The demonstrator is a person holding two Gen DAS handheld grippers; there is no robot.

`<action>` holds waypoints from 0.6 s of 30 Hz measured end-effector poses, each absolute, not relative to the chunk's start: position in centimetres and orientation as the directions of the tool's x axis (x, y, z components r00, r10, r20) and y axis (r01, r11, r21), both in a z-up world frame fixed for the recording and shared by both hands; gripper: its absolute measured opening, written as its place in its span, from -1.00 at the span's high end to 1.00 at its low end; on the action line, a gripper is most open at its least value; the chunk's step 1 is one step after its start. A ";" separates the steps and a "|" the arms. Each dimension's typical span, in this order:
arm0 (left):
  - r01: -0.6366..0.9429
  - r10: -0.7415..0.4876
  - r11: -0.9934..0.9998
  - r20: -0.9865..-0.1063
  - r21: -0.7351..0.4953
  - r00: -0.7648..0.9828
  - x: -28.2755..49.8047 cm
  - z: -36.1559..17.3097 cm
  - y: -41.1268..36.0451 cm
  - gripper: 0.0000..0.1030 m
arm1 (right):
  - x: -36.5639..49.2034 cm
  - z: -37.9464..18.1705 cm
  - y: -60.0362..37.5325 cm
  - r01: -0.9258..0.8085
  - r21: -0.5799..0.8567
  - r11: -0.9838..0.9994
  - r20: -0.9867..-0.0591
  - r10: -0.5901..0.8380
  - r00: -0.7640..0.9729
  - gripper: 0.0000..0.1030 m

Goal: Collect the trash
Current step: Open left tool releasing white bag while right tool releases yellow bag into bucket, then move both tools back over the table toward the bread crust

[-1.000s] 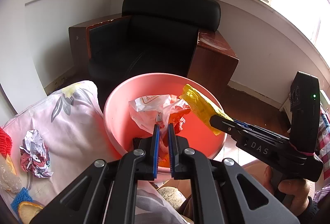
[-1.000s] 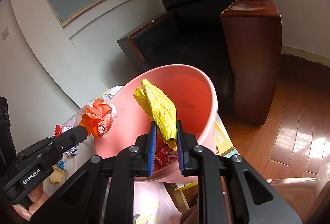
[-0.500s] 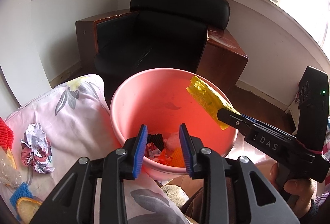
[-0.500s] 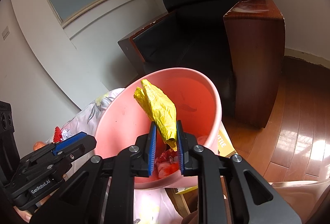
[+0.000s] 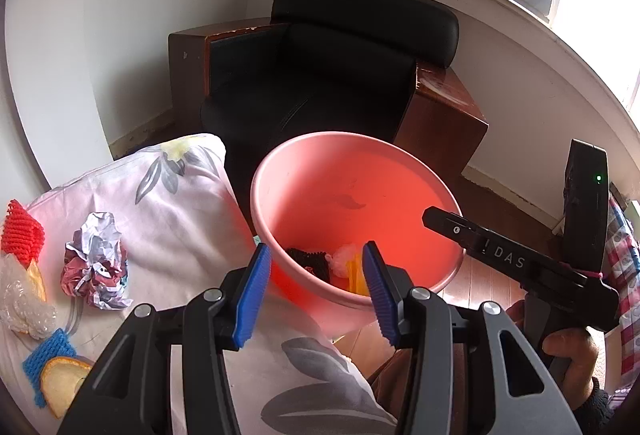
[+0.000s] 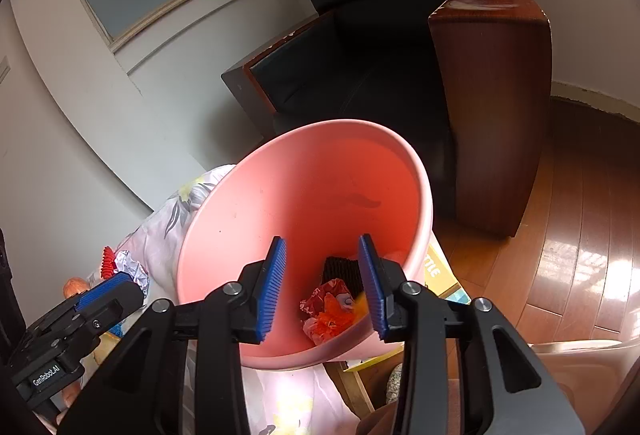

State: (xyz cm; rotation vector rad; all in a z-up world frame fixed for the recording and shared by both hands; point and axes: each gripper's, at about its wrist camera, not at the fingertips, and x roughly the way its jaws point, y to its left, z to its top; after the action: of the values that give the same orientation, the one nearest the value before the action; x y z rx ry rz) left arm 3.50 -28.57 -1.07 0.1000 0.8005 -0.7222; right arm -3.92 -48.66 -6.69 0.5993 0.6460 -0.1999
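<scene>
The right gripper (image 6: pixel 323 285) now stands with its blue pads spread and nothing between them; half a second ago it pinched a yellow plastic wrapper over the pink basin (image 6: pixel 422 195), so that piece has just dropped in, and only a blurred yellow-orange streak shows at the right pad. The left gripper (image 5: pixel 316 293) is likewise released and empty, wider apart than before. In the basin lie an orange-red crumpled wrapper (image 6: pixel 330 313) and a black mesh piece (image 6: pixel 342 269). Beyond, on the floral cloth (image 5: pixel 172 219), a crumpled foil ball (image 5: pixel 96 261), a red foam net (image 5: pixel 22 235) and a blue foam net (image 5: pixel 48 359) wait, so collecting is likely only part done
</scene>
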 end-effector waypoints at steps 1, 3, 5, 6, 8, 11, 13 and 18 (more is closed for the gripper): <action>0.620 -0.553 0.762 -0.684 -0.185 0.476 3.4 -1.0 -28.2 0.08 | -3.9 -6.6 -48.6 0.352 0.459 0.815 -0.616 0.007 0.788 0.25; 0.609 -0.553 0.769 -0.680 -0.193 0.482 3.4 -0.8 -27.5 0.08 | -4.0 -6.4 -48.3 0.346 0.458 0.819 -0.612 0.008 0.791 0.24; 0.599 -0.551 0.775 -0.676 -0.199 0.489 3.2 -0.5 -26.7 0.08 | -4.1 -6.1 -48.1 0.341 0.455 0.822 -0.609 0.008 0.793 0.24; 0.594 -0.550 0.779 -0.674 -0.200 0.494 3.1 -0.4 -26.4 0.08 | -4.1 -6.0 -48.0 0.339 0.453 0.824 -0.608 0.007 0.794 0.24; 0.585 -0.547 0.785 -0.670 -0.203 0.502 3.0 -0.2 -25.5 0.08 | -4.2 -5.8 -47.9 0.334 0.450 0.828 -0.605 0.008 0.796 0.24; 0.568 -0.541 0.796 -0.666 -0.208 0.514 2.9 0.1 -24.2 0.08 | -4.5 -5.3 -47.4 0.327 0.447 0.833 -0.600 0.008 0.800 0.24; 0.556 -0.536 0.804 -0.662 -0.211 0.524 2.7 0.3 -23.3 0.08 | -4.7 -5.0 -46.9 0.323 0.444 0.836 -0.596 0.006 0.803 0.24; 0.524 -0.525 0.822 -0.652 -0.223 0.547 2.4 0.8 -20.8 0.07 | -5.2 -4.2 -45.3 0.303 0.436 0.848 -0.589 0.015 0.808 0.24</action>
State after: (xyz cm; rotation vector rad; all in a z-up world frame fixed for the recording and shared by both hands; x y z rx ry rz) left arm 2.42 -20.78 0.77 -0.0017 0.7726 -0.6216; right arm -5.16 -45.33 -4.20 0.5451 0.6179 -0.1623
